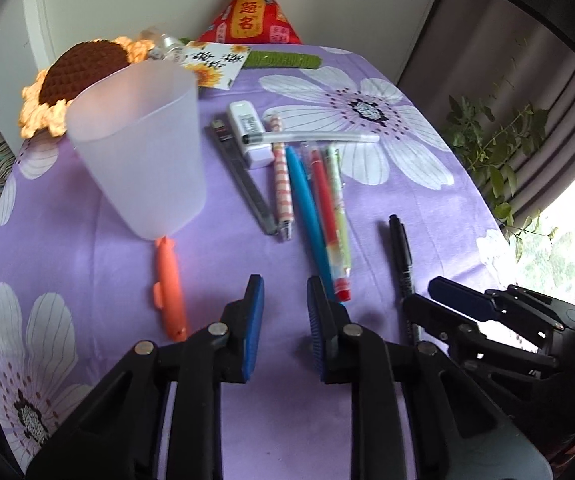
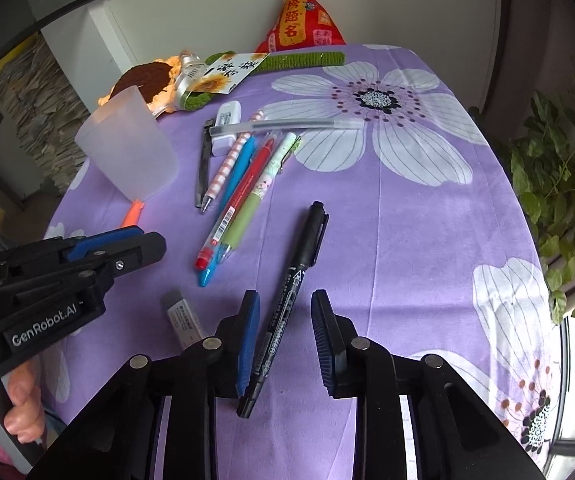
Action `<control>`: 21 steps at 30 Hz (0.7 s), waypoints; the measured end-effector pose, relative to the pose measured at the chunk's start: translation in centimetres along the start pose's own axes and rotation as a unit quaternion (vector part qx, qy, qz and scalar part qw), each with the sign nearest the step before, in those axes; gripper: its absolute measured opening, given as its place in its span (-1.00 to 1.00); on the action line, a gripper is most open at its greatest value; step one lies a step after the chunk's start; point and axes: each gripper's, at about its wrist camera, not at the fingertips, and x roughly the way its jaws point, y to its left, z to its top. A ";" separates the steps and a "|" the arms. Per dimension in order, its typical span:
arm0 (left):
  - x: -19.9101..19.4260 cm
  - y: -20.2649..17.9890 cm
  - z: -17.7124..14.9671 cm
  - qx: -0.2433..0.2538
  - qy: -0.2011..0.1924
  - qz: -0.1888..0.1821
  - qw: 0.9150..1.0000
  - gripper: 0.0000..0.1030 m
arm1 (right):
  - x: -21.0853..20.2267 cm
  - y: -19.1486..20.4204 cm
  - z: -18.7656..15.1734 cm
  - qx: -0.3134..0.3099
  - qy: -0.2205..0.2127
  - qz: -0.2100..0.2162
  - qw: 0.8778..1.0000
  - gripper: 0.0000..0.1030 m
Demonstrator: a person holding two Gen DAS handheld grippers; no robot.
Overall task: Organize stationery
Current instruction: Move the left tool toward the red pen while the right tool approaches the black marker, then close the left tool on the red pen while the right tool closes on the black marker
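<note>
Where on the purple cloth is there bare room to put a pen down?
Bare cloth lies right of the black marker, over the big white flower print toward the plant. It is crowded between the frosted cup and the marker, where the pen cluster lies. Both grippers, left and right, fill the near edge.

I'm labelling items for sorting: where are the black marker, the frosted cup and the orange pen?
black marker [image 2: 302, 258], right wrist view, mid-barrel.
frosted cup [image 1: 143, 148], left wrist view, side wall.
orange pen [image 1: 169, 292], left wrist view, mid-body.
</note>
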 end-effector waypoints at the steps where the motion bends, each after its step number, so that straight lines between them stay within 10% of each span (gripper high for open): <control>1: 0.2 -0.3 0.3 0.005 0.000 -0.002 1.000 -0.62 | 0.2 -0.1 0.2 0.002 0.000 -0.001 1.000 -0.46; 21: 5.1 -2.9 5.4 0.030 0.042 -0.024 0.998 -0.75 | 1.5 -2.6 3.1 0.038 -0.008 0.012 0.999 -0.46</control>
